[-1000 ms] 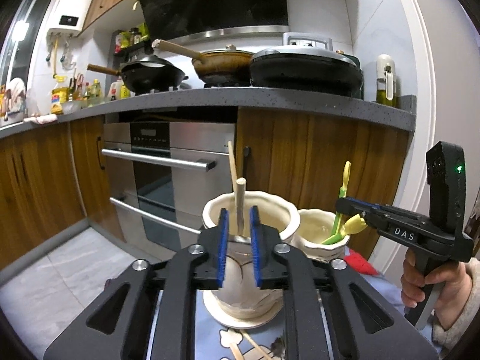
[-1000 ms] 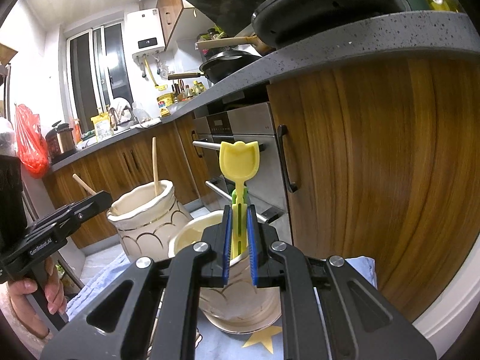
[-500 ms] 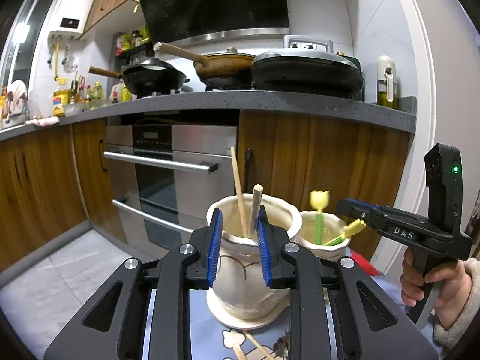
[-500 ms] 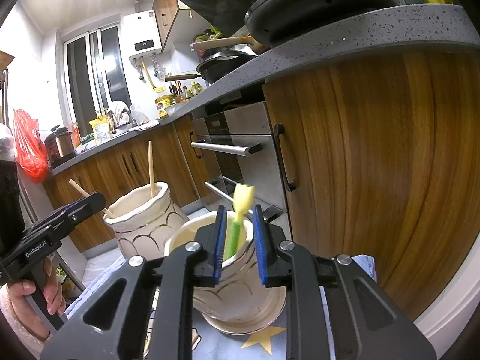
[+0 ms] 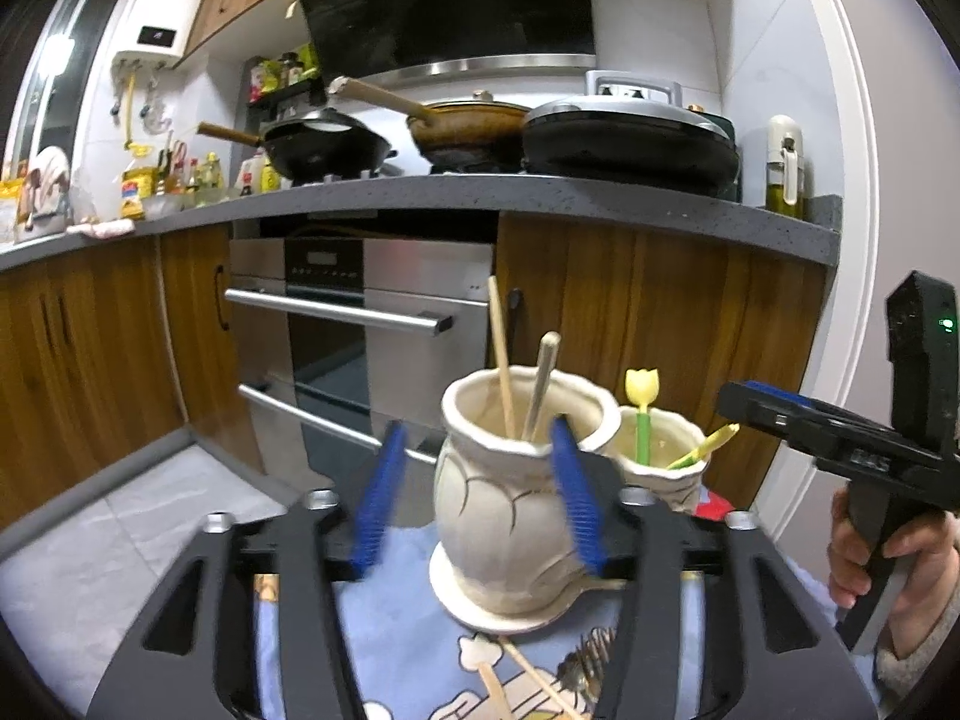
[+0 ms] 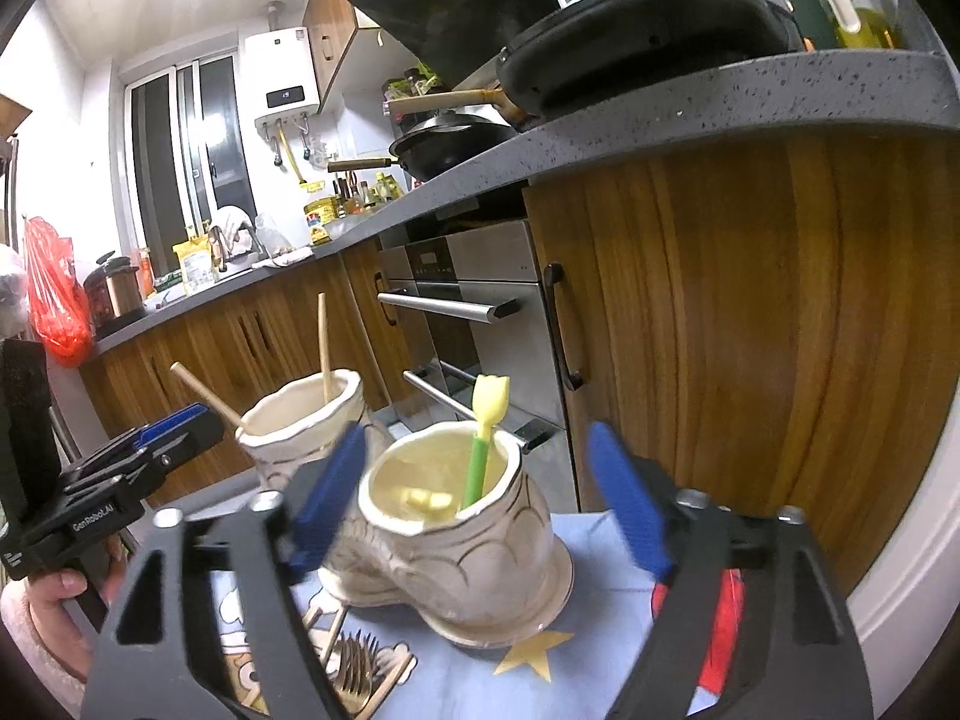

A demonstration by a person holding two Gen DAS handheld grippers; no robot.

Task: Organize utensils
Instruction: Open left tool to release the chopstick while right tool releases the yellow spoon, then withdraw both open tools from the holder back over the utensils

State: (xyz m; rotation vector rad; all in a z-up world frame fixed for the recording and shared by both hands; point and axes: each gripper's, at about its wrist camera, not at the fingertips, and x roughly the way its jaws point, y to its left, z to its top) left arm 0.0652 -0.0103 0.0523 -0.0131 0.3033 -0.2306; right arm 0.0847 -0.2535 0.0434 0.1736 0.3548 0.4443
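In the left wrist view a tall cream vase (image 5: 504, 516) holds a thin chopstick (image 5: 501, 354) and a wooden-handled utensil (image 5: 540, 384). My left gripper (image 5: 477, 432) is opening in front of it, with the blue pads wide apart and pressing on nothing. Beside the vase, a smaller cream pot (image 5: 666, 462) holds a tulip-topped yellow-green utensil (image 5: 642, 414). In the right wrist view my right gripper (image 6: 477, 438) is opening around that pot (image 6: 480, 546), clear of the tulip utensil (image 6: 487, 438), which stands free inside. The left gripper (image 6: 168, 438) shows at the left by the vase (image 6: 300, 426).
Both pots stand on a blue cartoon-print cloth (image 6: 600, 660). Forks (image 6: 354, 666) and wooden sticks (image 5: 522, 672) lie on it near me. Behind are wooden cabinets (image 6: 750, 330), a steel oven (image 5: 360, 324) and a grey counter (image 5: 540, 198) with pans. A hand (image 5: 870, 552) holds the right gripper.
Both grippers went from shut to wide open. The wooden-handled utensil dropped into the tall vase, and the tulip utensil sank into the small pot. Neither hand moved much.
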